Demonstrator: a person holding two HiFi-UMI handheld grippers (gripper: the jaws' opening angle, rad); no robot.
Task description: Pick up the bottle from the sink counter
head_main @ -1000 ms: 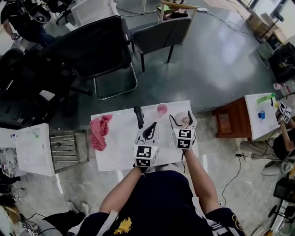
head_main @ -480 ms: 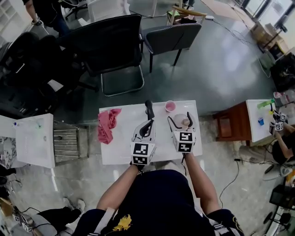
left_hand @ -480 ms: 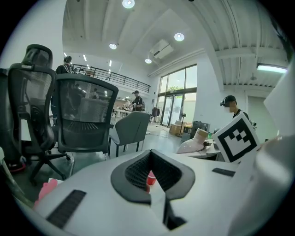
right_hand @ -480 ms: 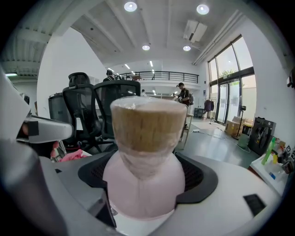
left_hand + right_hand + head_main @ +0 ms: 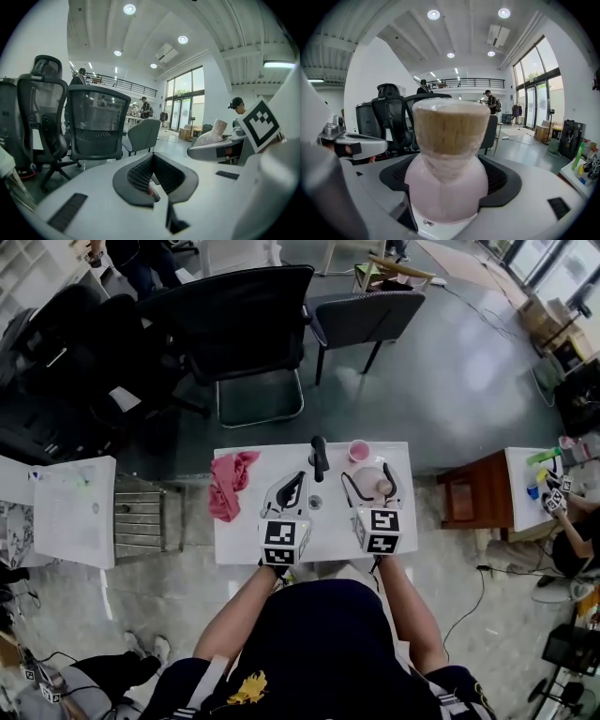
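A pale pink bottle (image 5: 373, 485) with a tan cork-like top is held over the white table (image 5: 244, 545). My right gripper (image 5: 369, 474) is shut on it. In the right gripper view the bottle (image 5: 447, 164) fills the gap between the black pads (image 5: 506, 180) of the right gripper (image 5: 450, 176), gripped round its bulbous body. My left gripper (image 5: 292, 480) hovers over the middle of the table, shut with nothing in it. Its dark pads (image 5: 140, 173) meet at the tips of the left gripper (image 5: 154, 180).
On the table lie a crumpled pink cloth (image 5: 228, 486) at the left, a black handle-like object (image 5: 319, 456) at the far edge and a pink cup (image 5: 358, 450). Office chairs (image 5: 244, 315) stand beyond. A metal rack (image 5: 139, 521) is at the left, a wooden stool (image 5: 469, 498) at the right.
The left gripper has drawn back to the left, away from the black object. The right gripper, still holding the bottle, has shifted slightly nearer me. The head view has moved.
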